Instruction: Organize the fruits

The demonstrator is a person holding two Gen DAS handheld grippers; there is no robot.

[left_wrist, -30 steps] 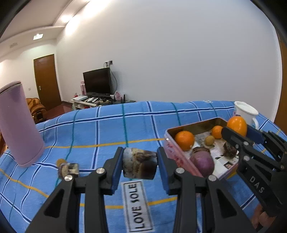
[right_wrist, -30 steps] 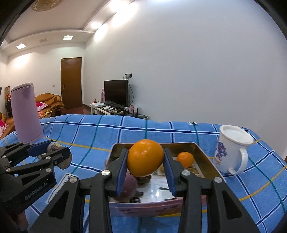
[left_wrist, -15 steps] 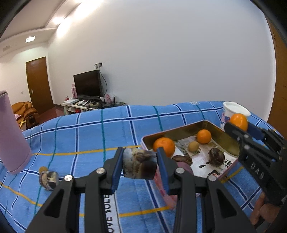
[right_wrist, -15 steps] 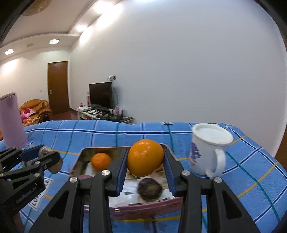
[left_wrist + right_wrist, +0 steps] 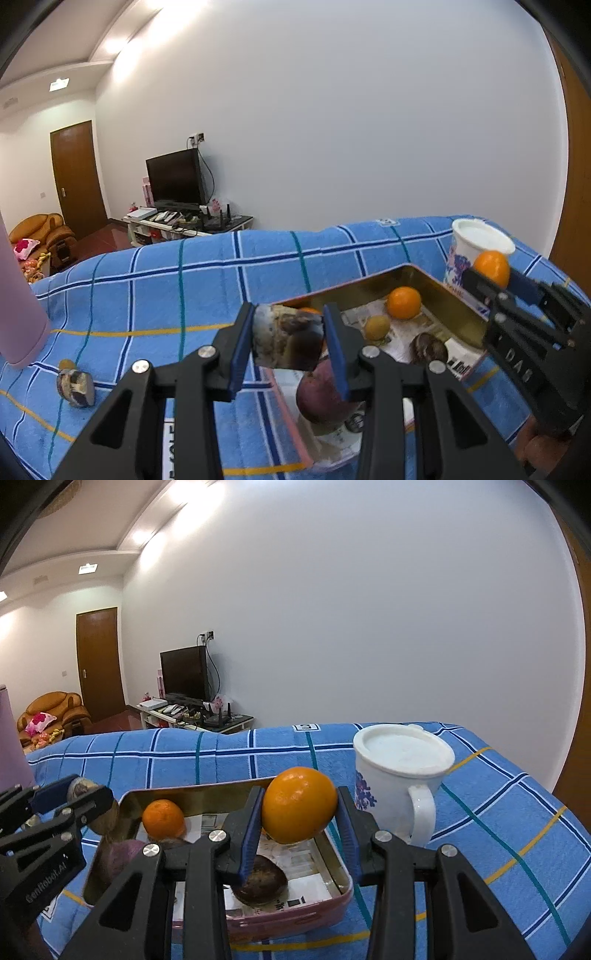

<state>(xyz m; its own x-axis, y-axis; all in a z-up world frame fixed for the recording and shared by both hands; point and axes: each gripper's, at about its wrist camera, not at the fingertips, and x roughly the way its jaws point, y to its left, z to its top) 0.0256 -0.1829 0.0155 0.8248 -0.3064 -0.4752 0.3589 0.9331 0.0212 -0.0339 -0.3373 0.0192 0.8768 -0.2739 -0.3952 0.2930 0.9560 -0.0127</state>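
My left gripper (image 5: 289, 341) is shut on a mottled brown-and-grey fruit piece (image 5: 286, 338), held above the near left corner of the pink-sided tin tray (image 5: 448, 299). My right gripper (image 5: 299, 821) is shut on a large orange (image 5: 298, 805), held over the tray's (image 5: 334, 853) right part. In the tray lie a small orange (image 5: 163, 818), a purple fruit (image 5: 120, 856), a dark brown fruit (image 5: 260, 882) and a small tan fruit (image 5: 376, 326). The right gripper also shows in the left wrist view (image 5: 491, 280), and the left gripper in the right wrist view (image 5: 79, 794).
A white lidded mug (image 5: 400, 775) stands right of the tray. A tall pink bottle (image 5: 16, 299) stands at the far left. Another mottled fruit piece (image 5: 75, 382) and a small yellow fruit (image 5: 66, 363) lie on the blue checked cloth (image 5: 147, 288).
Both grippers have moved right with their fruit. The left one now hangs over the tray's near corner; the right one has shifted toward the tray's right side, nearer the mug.
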